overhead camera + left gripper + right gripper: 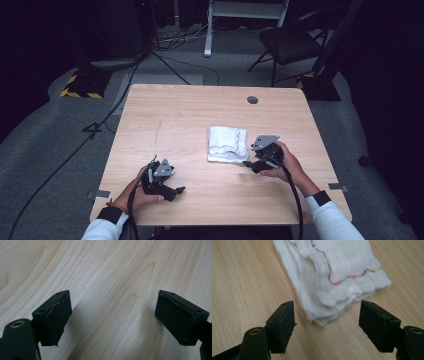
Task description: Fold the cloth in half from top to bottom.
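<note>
Cloth point(227, 144), white and folded into a thick square, lies flat on the wooden table point(190, 110) a little right of centre, with a wavy line of rainbow stitching across its top layer in the right gripper view. The right gripper point(250, 164) sits just beside the cloth's near right corner, its jaws spread wide and holding nothing, the folded edge point(329, 315) lying in front of them and not yet between the pads. The left gripper point(176, 191) rests well apart over bare wood near the table's front edge, its jaws likewise wide and empty. The cloth looks light, soft and limp, likely to sag and unfold if lifted by one layer, so a pinch across the whole stacked edge at a corner seems the surest hold.
</note>
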A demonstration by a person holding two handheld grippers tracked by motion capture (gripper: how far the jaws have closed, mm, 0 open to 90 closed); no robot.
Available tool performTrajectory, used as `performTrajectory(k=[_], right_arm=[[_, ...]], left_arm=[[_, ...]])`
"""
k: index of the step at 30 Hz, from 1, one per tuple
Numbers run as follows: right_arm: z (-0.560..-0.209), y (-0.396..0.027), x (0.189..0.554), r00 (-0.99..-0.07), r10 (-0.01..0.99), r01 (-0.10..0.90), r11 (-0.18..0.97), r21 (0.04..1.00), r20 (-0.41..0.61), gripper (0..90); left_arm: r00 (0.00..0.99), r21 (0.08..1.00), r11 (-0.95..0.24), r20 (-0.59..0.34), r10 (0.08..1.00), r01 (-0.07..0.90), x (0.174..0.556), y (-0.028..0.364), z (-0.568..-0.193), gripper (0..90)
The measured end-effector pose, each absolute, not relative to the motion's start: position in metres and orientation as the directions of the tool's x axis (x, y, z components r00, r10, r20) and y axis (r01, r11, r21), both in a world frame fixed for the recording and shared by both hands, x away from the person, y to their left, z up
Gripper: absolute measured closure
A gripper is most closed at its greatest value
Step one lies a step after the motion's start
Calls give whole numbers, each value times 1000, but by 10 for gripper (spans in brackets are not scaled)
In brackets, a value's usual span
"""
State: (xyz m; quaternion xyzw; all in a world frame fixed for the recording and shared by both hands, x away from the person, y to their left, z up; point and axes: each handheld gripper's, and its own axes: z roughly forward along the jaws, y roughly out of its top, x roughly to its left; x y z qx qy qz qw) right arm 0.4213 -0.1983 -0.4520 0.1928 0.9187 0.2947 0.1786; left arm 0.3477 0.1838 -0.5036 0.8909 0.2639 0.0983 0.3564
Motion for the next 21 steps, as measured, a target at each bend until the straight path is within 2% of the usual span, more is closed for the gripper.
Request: performTrajectory(k=[21], right_arm=[[-461,-249,382,-828,508,284,744,605,-236,302]], left_arm=[[841,687,-607,-11,541,399,348,184,-504,143]])
